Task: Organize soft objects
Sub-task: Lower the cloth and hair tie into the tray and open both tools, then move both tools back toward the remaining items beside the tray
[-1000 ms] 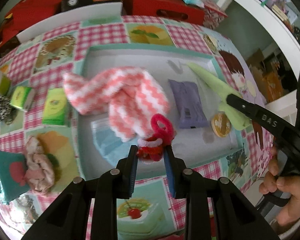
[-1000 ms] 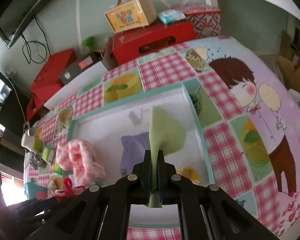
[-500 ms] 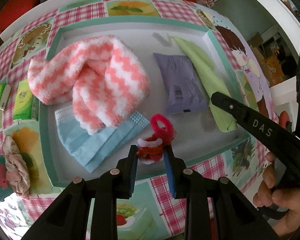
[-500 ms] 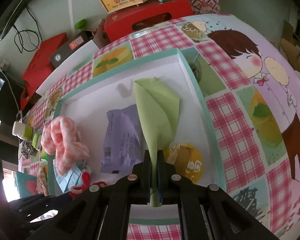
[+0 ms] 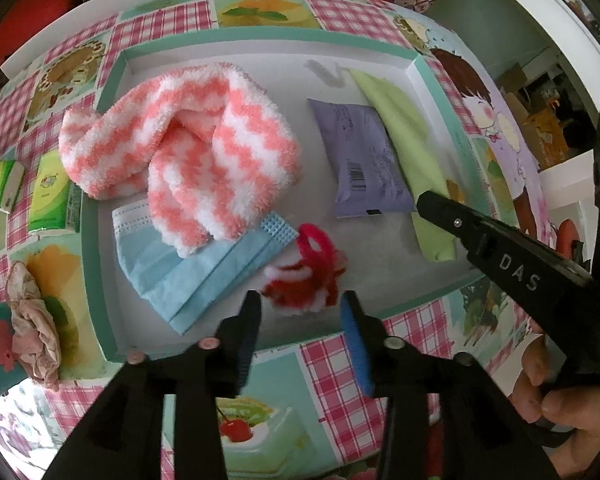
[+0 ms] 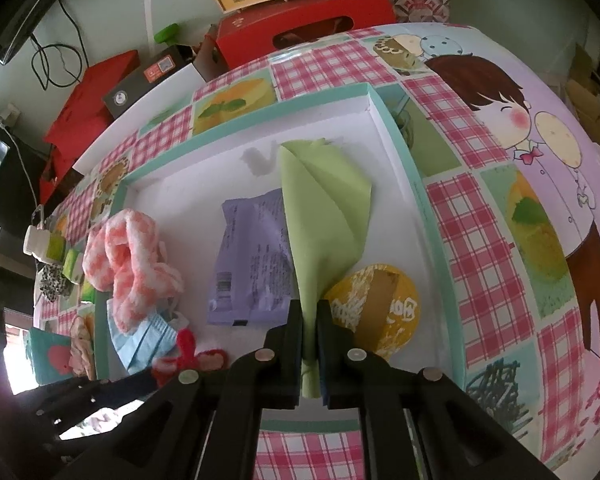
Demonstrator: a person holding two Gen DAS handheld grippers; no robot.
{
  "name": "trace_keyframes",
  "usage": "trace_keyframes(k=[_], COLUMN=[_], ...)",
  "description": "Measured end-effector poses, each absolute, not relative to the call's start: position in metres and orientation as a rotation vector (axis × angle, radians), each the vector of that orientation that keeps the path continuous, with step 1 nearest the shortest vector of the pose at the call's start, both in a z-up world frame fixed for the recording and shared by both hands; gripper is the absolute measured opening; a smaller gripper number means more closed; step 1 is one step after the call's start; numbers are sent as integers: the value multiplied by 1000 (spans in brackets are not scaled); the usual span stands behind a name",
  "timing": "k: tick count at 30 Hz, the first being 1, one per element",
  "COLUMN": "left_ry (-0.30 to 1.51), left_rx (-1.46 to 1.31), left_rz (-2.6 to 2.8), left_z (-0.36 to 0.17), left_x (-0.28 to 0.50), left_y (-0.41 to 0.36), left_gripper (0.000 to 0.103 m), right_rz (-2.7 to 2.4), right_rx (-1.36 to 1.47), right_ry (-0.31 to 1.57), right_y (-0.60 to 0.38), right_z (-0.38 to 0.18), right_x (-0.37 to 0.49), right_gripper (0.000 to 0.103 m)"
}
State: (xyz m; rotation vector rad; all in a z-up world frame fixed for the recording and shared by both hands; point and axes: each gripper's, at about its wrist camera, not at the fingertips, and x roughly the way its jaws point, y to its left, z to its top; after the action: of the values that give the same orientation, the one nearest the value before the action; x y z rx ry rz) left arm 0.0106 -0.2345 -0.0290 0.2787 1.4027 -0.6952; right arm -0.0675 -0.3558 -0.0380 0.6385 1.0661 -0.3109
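Note:
A white tray with a teal rim [image 5: 260, 34] holds a pink-and-white fuzzy cloth [image 5: 188, 152], a blue face mask [image 5: 188, 272], a purple packet [image 5: 364, 160] and a round yellow piece [image 6: 376, 308]. A red-and-white fuzzy loop [image 5: 304, 276] lies on the tray floor just ahead of my left gripper [image 5: 300, 300]. Its jaws are opening and the pads stand clear of the loop. My right gripper [image 6: 310, 312] pinches the near end of a green cloth [image 6: 324, 208]; the rest drapes over the tray floor beside the packet. Those jaws have begun to part.
Green tissue packs [image 5: 50, 196] and a crumpled pale cloth [image 5: 32, 320] lie on the checked tablecloth left of the tray. Red boxes [image 6: 300, 28] line the back. A hand [image 5: 560, 400] holds the right gripper at the lower right.
Both grippers have sunk toward the tray. The left jaws have spread and let go of the red-and-white loop, which now rests on the tray. More of the green cloth lies flat.

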Motion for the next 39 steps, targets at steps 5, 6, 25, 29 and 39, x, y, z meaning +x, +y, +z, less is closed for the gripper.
trace_keyframes(k=[5, 6, 25, 29, 39], left_ry=[1397, 1395, 1290, 1256, 1252], left_rx=[264, 259, 195, 187, 160], left_rz=[-699, -699, -541, -475, -406], left_z=[-19, -17, 17, 19, 18], left_x=[8, 8, 15, 18, 19], left_y=[-226, -225, -167, -156, -141], left_gripper=[45, 45, 83, 87, 87], right_rz=[-315, -315, -316, -311, -312], right_rx=[631, 628, 543, 525, 469], right_ry=[1070, 1069, 1098, 1102, 1114], right_y=[-354, -354, -330, -323, -311], right_z=[-33, -32, -14, -10, -1], right_x=[-71, -72, -82, -82, -83], right_gripper=[22, 23, 61, 69, 86])
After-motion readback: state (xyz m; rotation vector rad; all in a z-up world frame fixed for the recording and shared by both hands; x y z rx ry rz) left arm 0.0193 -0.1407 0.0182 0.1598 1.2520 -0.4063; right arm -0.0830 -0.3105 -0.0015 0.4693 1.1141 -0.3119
